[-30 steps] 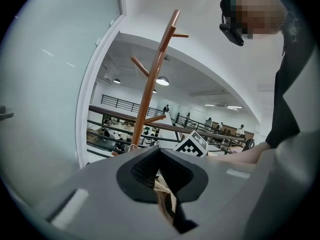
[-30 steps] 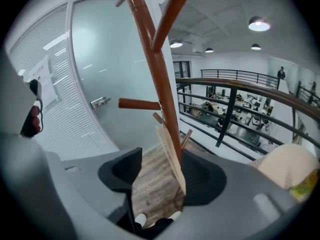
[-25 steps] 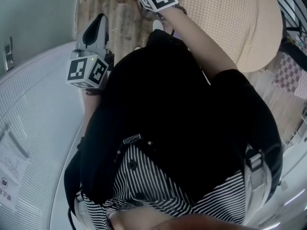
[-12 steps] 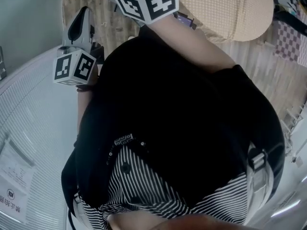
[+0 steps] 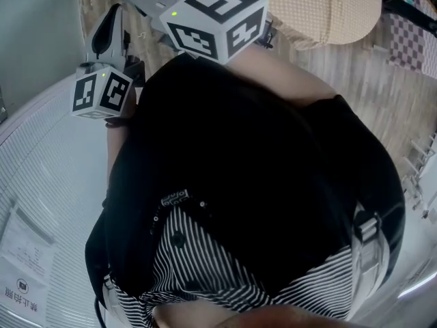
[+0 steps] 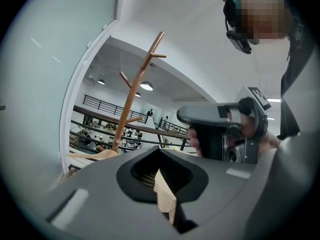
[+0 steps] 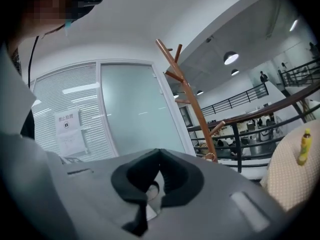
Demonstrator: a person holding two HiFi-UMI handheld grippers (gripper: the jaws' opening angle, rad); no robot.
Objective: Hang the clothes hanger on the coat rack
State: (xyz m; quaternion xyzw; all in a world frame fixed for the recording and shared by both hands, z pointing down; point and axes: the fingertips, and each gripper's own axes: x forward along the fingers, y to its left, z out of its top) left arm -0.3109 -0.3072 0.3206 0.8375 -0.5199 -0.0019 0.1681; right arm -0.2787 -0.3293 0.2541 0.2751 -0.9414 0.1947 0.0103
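The wooden coat rack (image 6: pixel 136 94) stands ahead of both grippers, upright with bare pegs; the right gripper view also shows the coat rack (image 7: pixel 189 106). My left gripper (image 6: pixel 160 149) is shut, with a strip of beige woven cloth (image 6: pixel 164 196) pinched in the slit between its jaws. A tan wooden hanger arm (image 6: pixel 92 155) sticks out to the left from behind its jaw. My right gripper (image 7: pixel 159 151) is shut with nothing held. In the head view its marker cube (image 5: pixel 215 20) is raised close to the camera, and the left one's cube (image 5: pixel 101 93) is lower left.
A frosted glass wall (image 7: pixel 132 109) with a paper notice (image 7: pixel 67 129) is beside the rack. A dark railing (image 7: pixel 280 111) runs behind it. A big beige cushion (image 5: pixel 328 5) lies on the wood floor (image 5: pixel 369 80), with a yellow object (image 7: pixel 303 146) on it.
The right gripper has risen toward the camera, so its cube looks much larger. The left gripper has drifted a little left and up. The body fills the same part of the view.
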